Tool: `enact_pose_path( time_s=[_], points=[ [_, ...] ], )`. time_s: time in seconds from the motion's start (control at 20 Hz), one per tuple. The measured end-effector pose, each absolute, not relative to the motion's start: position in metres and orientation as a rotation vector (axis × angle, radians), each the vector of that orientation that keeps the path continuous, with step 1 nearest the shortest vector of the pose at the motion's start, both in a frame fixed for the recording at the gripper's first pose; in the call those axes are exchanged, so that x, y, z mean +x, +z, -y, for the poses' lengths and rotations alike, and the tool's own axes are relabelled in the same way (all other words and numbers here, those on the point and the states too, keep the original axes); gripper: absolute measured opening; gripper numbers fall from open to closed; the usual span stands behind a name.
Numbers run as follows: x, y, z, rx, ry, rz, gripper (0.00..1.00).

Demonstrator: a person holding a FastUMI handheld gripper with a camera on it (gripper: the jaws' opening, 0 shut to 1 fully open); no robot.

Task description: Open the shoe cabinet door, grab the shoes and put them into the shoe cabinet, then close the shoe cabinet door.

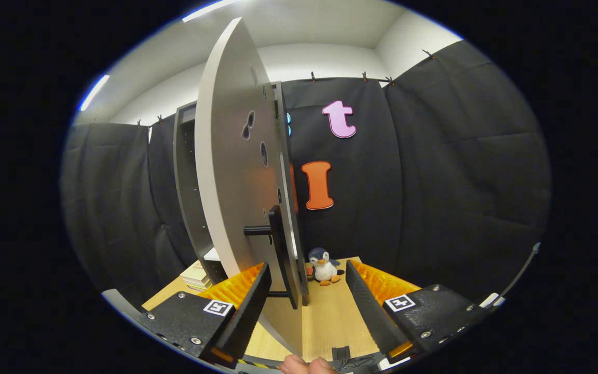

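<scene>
Now swinging the tall grey wooden shoe cabinet door (231, 171) wider. Hand-held gripper (307, 306) spread, pinching nothing, its 2 black ribbed fingers (249, 306) straddling the door's lower edge and its black bar handle (277, 249). Best done by pushing steadily with the left finger against the panel, avoiding snagging the handle. Door standing upright, long axis vertical, edge pointing toward the gripper. Grey cabinet carcass (187, 182) beyond, left. Small plush penguin (324, 266) ahead on the light wooden desk (330, 317). No shoes seen.

shoe cabinet door (231, 171) | grey, swung open, edge-on | black handle (276, 244)
</scene>
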State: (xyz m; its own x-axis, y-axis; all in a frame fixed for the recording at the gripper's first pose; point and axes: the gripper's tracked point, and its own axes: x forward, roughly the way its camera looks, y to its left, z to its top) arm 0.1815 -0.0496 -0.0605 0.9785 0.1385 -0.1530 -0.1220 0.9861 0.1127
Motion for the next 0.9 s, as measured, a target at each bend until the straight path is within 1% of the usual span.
enact_pose_path(
  time_s=[0.2,0.4,0.9],
  points=[
    [0.178,-0.06,0.026,0.115,0.138,-0.186,0.9],
    [0.168,-0.06,-0.001,0.113,0.098,-0.195,0.9],
    [0.169,-0.058,-0.063,0.123,0.02,-0.181,0.9]
  ],
)
